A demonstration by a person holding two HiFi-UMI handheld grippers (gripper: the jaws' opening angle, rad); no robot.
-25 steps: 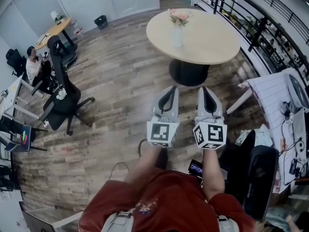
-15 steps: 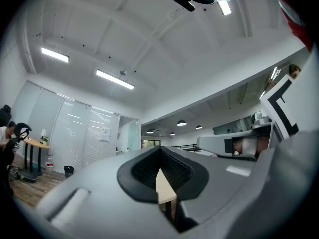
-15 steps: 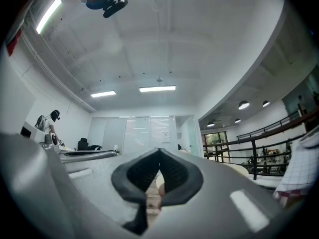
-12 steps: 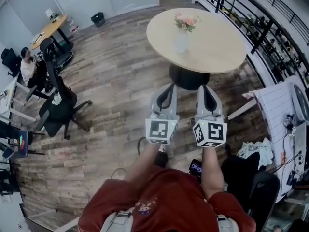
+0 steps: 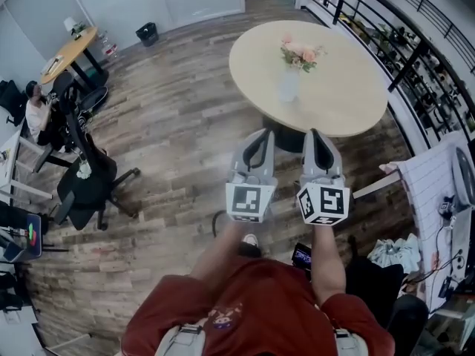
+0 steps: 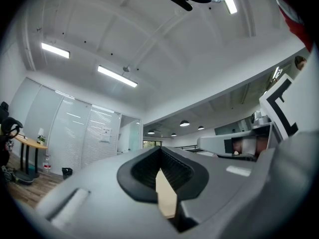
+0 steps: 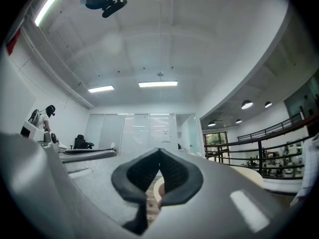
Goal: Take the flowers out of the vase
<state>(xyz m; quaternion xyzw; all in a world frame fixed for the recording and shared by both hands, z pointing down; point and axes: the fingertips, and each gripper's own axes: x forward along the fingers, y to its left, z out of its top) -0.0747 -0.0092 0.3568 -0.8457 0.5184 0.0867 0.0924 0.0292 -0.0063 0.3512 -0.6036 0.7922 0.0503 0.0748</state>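
Both grippers are held out in front of the body, side by side. The left gripper point(image 5: 259, 138) and right gripper point(image 5: 316, 136) both point at the round worktop point(image 5: 345, 87). On each one the fingers are together at the tips with nothing between them, and each gripper view confirms this.

Below them is plank floor point(image 5: 178, 124), and they are not over the worktop yet, just short of its near edge.

The vase point(image 5: 289, 84) stands upright near the middle of the worktop, well clear of every edge. The flowers point(image 5: 300, 53) are in it, a small pink/peach bunch with some green. Nothing else is on the worktop.

Handling, as I judge it:
- The bunch is light. The stems are thin and bendy and the heads crush easily, so don't pinch the blooms.
- Grip the stems bunched just above the vase mouth and pull straight up.
- The vase looks pale, smooth and narrow, so it's probably light and tippy. It may drag up with the stems, so pin its body with the other gripper, gently.
- I can't tell if there's water inside or if the flowers are real.

Further out there's an office chair point(image 5: 89, 184) to the left and a railing point(image 5: 386, 21) behind the worktop.
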